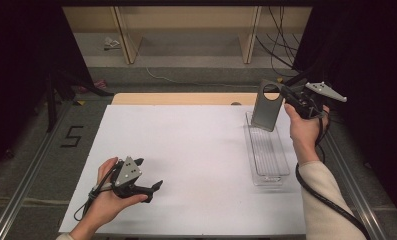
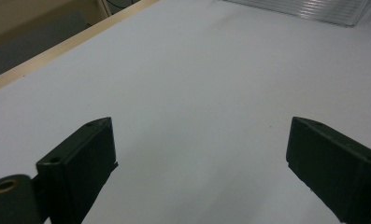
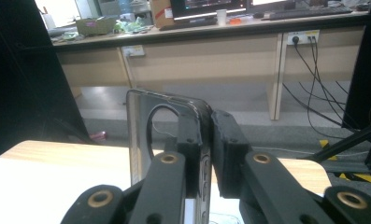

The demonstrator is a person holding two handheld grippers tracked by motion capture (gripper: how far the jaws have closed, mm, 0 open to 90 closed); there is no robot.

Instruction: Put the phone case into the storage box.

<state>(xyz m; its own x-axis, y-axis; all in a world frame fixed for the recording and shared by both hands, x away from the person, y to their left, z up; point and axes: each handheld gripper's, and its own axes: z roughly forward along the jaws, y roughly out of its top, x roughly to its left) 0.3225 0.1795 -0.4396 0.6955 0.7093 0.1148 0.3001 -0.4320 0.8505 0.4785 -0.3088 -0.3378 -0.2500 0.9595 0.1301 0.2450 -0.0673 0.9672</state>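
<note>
The right gripper (image 1: 292, 101) has its jaws clamped on the edge of a clear phone case (image 1: 266, 105), one jaw on each face of it, as the right gripper view shows with the case (image 3: 167, 135) pinched between the black pads. The case stands upright, held in the air above the far end of a clear plastic tray (image 1: 267, 152), its round camera cutout at the top; whether its lower edge touches the tray I cannot tell. The tray lies lengthwise on the right side of the white surface (image 1: 186, 160), near the right hand (image 1: 303, 131), and nothing stands between case and tray. The left gripper (image 1: 146, 175) rests low at the near left of the surface, well apart from the tray, its jaws wide apart with only bare white surface (image 2: 197, 93) between them. Beyond the surface's wooden far edge (image 1: 181, 98) lie a grey floor, cables (image 1: 281, 50) and the legs of a wooden desk (image 1: 123, 35). A dark figure "5" (image 1: 72, 136) is marked on the floor at the left
</note>
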